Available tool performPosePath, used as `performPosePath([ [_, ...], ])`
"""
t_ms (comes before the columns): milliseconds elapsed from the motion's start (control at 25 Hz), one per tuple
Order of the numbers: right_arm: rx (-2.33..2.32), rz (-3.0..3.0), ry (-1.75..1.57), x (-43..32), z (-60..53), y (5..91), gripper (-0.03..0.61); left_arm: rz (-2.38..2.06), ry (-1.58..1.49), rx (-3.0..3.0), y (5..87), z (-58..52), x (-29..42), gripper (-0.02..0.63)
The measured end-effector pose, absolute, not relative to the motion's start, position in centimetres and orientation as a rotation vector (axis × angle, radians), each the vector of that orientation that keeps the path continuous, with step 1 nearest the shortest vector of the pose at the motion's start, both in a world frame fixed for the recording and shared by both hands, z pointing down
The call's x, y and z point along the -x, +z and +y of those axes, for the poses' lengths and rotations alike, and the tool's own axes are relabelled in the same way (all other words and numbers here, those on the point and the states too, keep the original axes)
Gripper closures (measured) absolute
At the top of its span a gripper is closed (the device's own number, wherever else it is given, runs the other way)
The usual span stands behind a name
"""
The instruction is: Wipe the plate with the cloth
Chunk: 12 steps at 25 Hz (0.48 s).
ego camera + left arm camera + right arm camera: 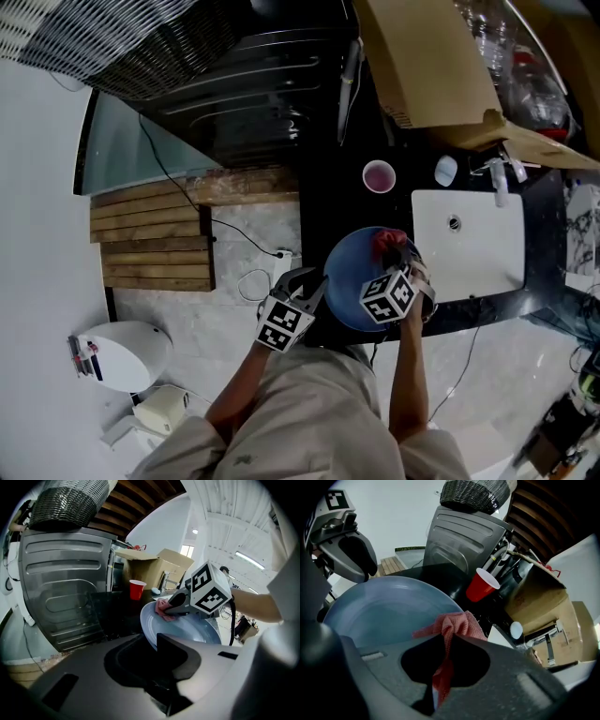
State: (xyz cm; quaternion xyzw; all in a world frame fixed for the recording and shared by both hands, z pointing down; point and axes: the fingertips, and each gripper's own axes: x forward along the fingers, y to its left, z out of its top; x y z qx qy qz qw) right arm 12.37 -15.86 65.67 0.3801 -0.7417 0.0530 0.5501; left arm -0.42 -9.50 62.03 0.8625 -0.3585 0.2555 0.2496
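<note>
A blue plate (352, 277) is held tilted over the black counter's front edge. My left gripper (319, 286) is shut on its left rim; in the left gripper view the rim (149, 629) runs in between the jaws of the left gripper (150, 639). My right gripper (398, 248) is shut on a bunched red cloth (386, 242) and presses it on the plate's far right part. In the right gripper view the cloth (454, 623) hangs from the shut jaws of the right gripper (449, 637) over the plate (384, 611). The left gripper (347, 550) shows at the upper left.
A red cup (379, 176) and a small white object (446, 171) stand on the black counter (328, 187) behind the plate. A white sink (469, 244) lies to the right, a cardboard box (431, 66) behind it. A dark metal appliance (253, 84) carries a wicker basket (94, 37).
</note>
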Motion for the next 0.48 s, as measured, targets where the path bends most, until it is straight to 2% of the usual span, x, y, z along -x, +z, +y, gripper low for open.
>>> performPosePath([
  [120,-0.896,-1.767,0.124,-11.7,-16.1,65.6,0.554,-0.994,0.681,-2.338,61.9,-9.5,0.7,0.551],
  [480,-0.851,-1.827,0.105,-9.1,-15.9,65.5,0.554,-1.000,0.698,-2.327,62.4,-9.4,1.1,0.552],
])
